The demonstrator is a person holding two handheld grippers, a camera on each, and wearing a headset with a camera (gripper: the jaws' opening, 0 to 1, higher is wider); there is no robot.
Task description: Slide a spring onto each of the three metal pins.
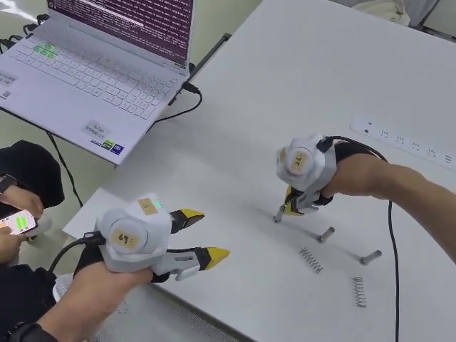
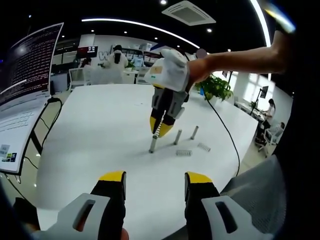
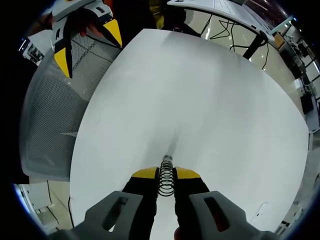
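A broad white counter (image 1: 285, 107) in a bright open office carries an open silver laptop (image 1: 92, 71) at its far left edge and a white power strip (image 1: 406, 139) towards the right. The left gripper (image 1: 208, 234) hovers over the near edge, its yellow-tipped fingers (image 2: 112, 177) spread apart with nothing between them. The right gripper (image 1: 288, 208) points down at the counter, its fingers closed on a small metal coil spring (image 3: 166, 182) whose lower end meets the top of an upright short metal pin (image 1: 278, 216). A second pin (image 1: 325, 234) and a third pin (image 1: 370, 257) stand bare to its right. One loose spring (image 1: 310, 259) lies flat near the second pin, another loose spring (image 1: 359, 292) near the third.
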